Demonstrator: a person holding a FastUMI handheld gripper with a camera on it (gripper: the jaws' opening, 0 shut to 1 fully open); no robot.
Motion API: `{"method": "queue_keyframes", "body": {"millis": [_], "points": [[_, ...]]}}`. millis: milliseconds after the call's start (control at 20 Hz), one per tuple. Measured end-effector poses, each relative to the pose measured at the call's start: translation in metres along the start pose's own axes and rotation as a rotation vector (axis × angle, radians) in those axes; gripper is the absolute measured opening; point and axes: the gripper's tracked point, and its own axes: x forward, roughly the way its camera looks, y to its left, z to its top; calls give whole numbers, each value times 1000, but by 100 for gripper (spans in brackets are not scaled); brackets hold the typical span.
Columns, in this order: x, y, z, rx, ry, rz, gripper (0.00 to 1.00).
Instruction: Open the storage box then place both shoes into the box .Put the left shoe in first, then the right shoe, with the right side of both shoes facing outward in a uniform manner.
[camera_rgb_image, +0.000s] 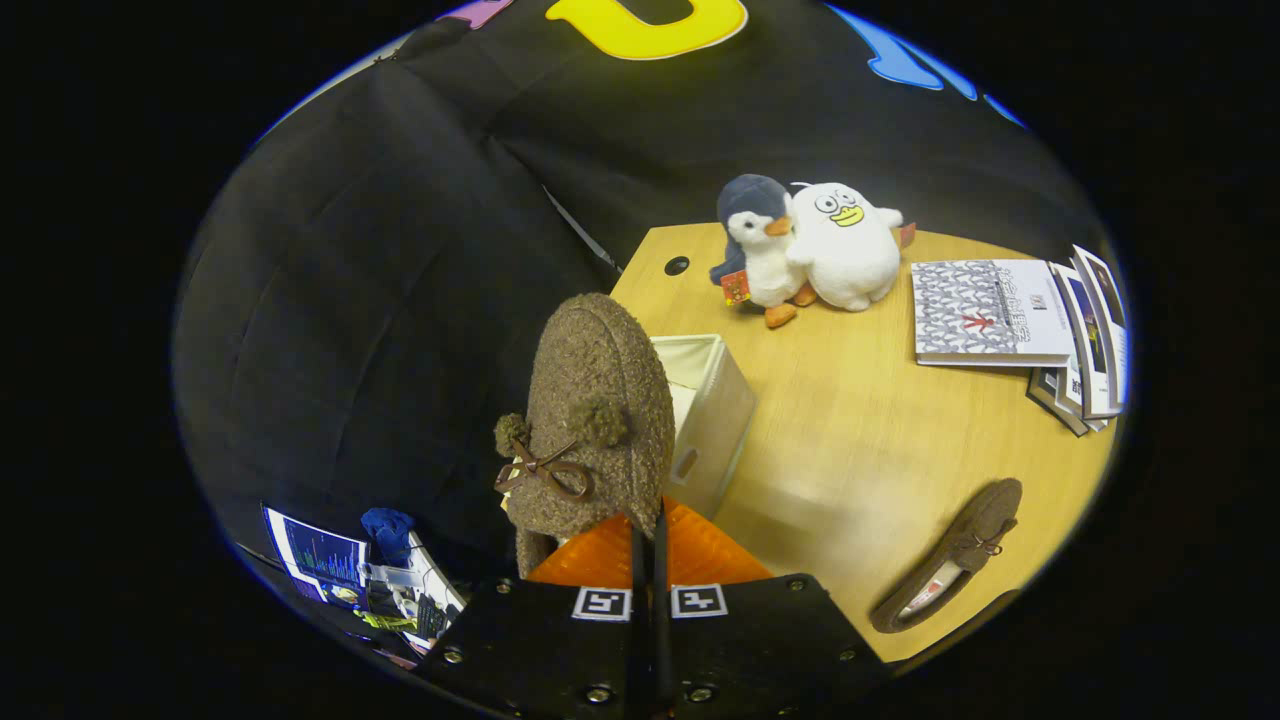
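Note:
My gripper is shut on a fuzzy brown shoe with pom-poms and a brown bow; the orange fingers pinch its heel edge and the shoe hangs toe-up above the table. Just beyond the shoe, partly hidden by it, stands the white storage box, open at the top, near the table's left edge. The second brown shoe lies on its side on the wooden table, off to the right of my fingers, with its light insole showing.
Two plush toys, a grey penguin and a white duck, sit at the table's far side. A book and a stack of booklets lie at the far right. Below left of the table are a screen and cluttered items.

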Motion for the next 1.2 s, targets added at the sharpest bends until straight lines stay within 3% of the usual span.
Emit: {"method": "queue_keyframes", "body": {"millis": [250,500,1200], "points": [[38,30,16,-28,36,15,1],[90,28,27,-43,92,-24,1],[228,-11,-11,-46,253,-279,2]]}}
